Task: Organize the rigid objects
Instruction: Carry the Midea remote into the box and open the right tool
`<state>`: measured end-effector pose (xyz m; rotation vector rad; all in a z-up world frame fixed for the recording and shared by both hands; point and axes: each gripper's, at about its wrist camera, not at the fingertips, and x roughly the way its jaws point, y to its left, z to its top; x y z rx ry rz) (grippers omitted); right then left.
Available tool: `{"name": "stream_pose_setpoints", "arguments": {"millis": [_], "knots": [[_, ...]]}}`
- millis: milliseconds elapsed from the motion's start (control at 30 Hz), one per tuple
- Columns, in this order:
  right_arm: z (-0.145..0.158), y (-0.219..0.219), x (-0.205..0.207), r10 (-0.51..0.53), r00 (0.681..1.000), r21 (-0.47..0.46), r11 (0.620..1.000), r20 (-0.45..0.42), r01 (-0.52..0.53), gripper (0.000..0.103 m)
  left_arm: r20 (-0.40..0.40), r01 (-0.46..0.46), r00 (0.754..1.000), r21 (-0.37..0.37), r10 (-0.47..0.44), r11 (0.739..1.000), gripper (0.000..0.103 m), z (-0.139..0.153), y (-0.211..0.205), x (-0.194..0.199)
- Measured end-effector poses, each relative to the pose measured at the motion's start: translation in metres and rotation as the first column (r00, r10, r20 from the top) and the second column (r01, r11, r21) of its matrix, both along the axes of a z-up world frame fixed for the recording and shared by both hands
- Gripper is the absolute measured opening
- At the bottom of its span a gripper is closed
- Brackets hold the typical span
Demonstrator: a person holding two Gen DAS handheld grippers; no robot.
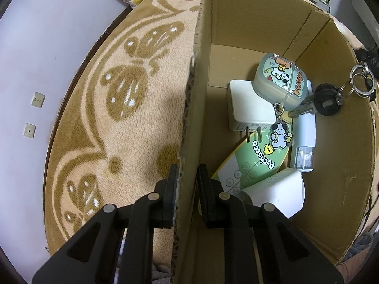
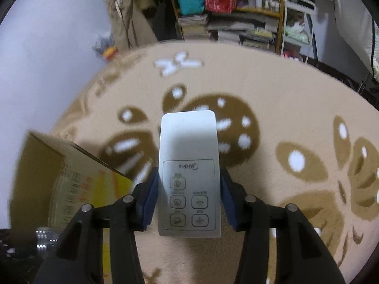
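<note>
Cardboard box [image 1: 255, 19] stands on a beige butterfly-patterned blanket [image 1: 123, 123], and the left gripper [image 1: 187, 177] has its fingers [image 1: 171, 184] closed on the box's near wall, one inside and one outside. Inside lie a white charger [image 1: 248, 106], a cartoon earbud case [image 1: 279, 78], keys [image 1: 329, 99] and a green remote [image 1: 251, 163]. The right gripper [image 2: 188, 194] clamps a white Midea remote [image 2: 189, 165] above the blanket, the box at lower left.
</note>
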<state>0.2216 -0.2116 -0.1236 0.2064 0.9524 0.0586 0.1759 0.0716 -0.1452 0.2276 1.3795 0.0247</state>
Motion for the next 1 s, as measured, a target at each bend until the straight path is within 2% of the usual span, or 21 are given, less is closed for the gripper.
{"name": "stream_pose_setpoints", "arguments": {"millis": [200, 367, 533, 800, 1000], "knots": [[0.061, 0.016, -0.020, 0.085, 0.987, 0.074, 0.993, 0.137, -0.096, 0.052, 0.000, -0.001, 1.000, -0.001, 0.001, 1.000, 0.016, 0.000, 0.000, 0.000], [0.086, 0.052, -0.032, 0.180, 0.967, 0.091, 0.976, 0.179, -0.198, 0.052, 0.000, -0.001, 1.000, -0.002, 0.001, 1.000, 0.016, 0.000, -0.001, 0.000], [0.078, 0.083, -0.036, 0.254, 0.955, 0.112, 0.956, 0.154, -0.272, 0.052, 0.001, -0.001, 1.000, -0.003, 0.001, 1.000, 0.016, 0.000, 0.000, -0.001], [0.046, 0.108, -0.041, 0.301, 0.950, 0.065, 0.950, 0.079, -0.306, 0.052, 0.002, -0.001, 1.000, -0.008, 0.001, 1.000, 0.016, 0.001, 0.000, -0.001], [0.057, 0.107, -0.049, 0.312, 0.941, 0.048, 0.946, 0.128, -0.320, 0.053, 0.004, -0.002, 1.000, -0.008, 0.002, 1.000, 0.016, 0.001, 0.000, -0.001]]}}
